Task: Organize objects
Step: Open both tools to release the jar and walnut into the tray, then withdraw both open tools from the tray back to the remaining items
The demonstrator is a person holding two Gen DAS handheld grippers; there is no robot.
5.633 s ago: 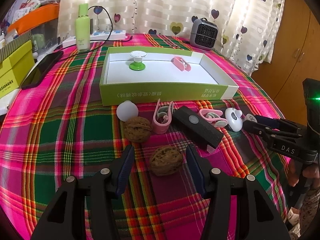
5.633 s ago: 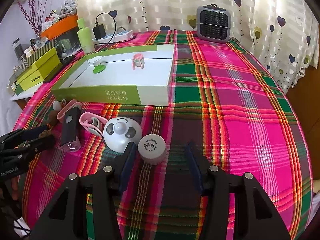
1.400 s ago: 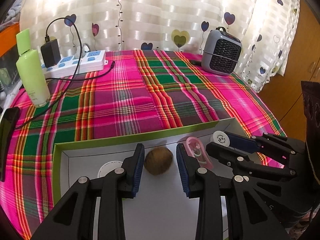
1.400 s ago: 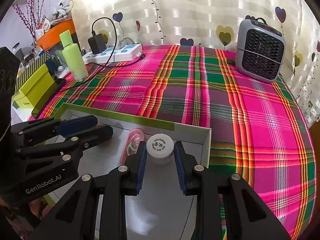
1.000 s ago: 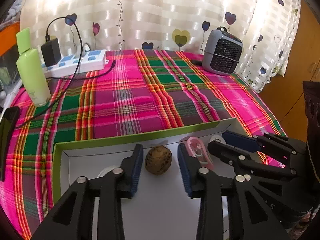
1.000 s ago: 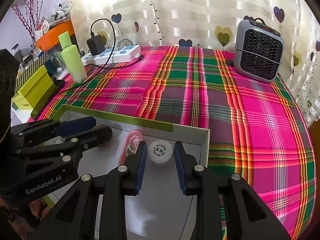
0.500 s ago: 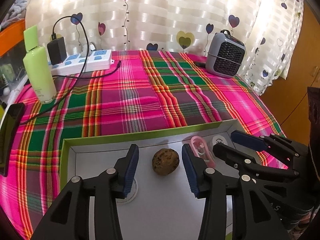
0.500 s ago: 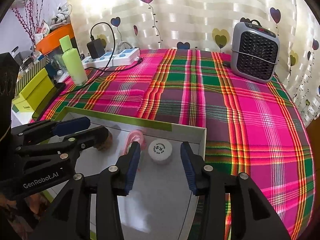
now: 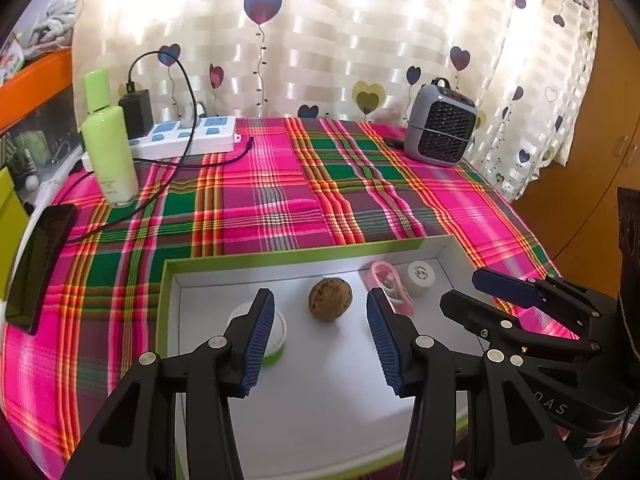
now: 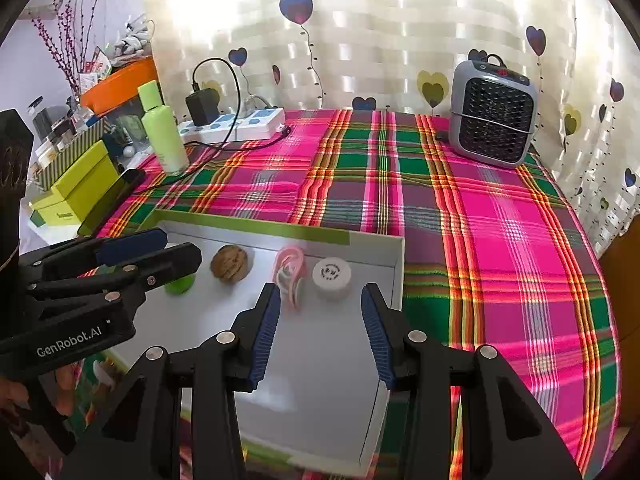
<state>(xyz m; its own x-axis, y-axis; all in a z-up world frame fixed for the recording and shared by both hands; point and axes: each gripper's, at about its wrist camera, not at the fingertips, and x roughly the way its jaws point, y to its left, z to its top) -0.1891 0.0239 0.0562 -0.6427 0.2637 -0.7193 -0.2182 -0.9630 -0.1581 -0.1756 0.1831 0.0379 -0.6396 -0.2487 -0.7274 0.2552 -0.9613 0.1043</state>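
Jaws of the left gripper (image 9: 320, 322) stand spread and are opening, nothing between the pads; left wrist view: walnut (image 9: 330, 299) lies on the floor of the box (image 9: 280, 257) just beyond the fingertips, pink clip (image 9: 387, 288) and white round cap (image 9: 419, 279) to its right. Right wrist view: right gripper (image 10: 320, 312) jaws spread, empty; white round cap (image 10: 332, 277) rests ahead near the box's (image 10: 396, 276) right wall, pink clip (image 10: 291, 271) beside it, walnut (image 10: 231, 264) further left.

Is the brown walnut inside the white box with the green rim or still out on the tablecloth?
Inside. The brown walnut sits on the white floor of the green-rimmed box, beside the pink clip, touching neither tool.
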